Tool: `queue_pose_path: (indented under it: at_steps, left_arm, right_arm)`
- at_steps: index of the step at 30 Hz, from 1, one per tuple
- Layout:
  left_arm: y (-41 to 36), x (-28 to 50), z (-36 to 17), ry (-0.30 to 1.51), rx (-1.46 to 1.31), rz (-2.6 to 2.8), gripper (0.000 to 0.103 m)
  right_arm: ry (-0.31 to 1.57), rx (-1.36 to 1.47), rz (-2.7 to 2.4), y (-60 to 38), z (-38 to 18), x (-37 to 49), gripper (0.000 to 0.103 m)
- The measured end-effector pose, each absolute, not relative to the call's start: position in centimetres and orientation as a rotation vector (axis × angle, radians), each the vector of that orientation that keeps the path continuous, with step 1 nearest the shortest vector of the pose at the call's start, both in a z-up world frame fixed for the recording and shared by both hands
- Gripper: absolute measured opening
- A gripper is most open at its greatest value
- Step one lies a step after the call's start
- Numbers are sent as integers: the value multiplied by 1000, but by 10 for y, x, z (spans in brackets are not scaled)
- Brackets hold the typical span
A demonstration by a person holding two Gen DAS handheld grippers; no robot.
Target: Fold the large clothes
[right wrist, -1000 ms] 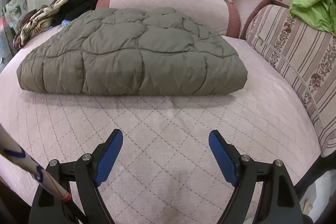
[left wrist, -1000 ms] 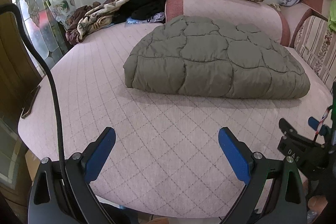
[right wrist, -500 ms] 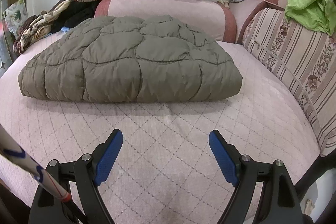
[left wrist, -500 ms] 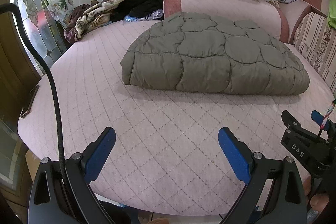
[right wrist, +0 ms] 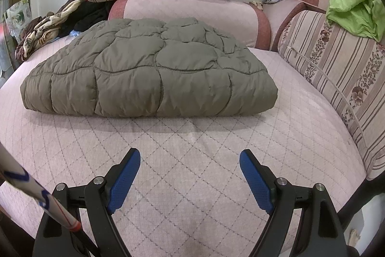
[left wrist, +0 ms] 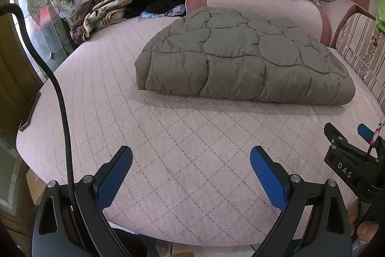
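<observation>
Left wrist view: the left gripper [left wrist: 191, 160] stands wide, holding nothing, over the pink quilted bed [left wrist: 168, 136]; the folded olive puffer jacket [left wrist: 240, 64] lies toward 12 o'clock, and the right gripper [left wrist: 346, 158] shows at 3 o'clock. Only the right wrist view shows the right gripper [right wrist: 190, 164] spread wide and empty, jacket [right wrist: 149, 74] ahead, and green cloth [right wrist: 353, 4] at 2 o'clock.
</observation>
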State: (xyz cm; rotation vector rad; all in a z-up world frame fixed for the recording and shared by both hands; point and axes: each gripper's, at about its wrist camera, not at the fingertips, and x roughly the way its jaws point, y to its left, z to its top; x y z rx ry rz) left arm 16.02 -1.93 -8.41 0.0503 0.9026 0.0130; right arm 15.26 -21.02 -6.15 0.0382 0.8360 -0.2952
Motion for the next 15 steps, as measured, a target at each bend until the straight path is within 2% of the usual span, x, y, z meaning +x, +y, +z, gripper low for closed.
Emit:
queue_pose_path:
  at_steps: [15]
  left_arm:
    - [-10,165,-95,934,27,19,98]
  right_arm:
    - [817,2,-266,-199,-62,153,88]
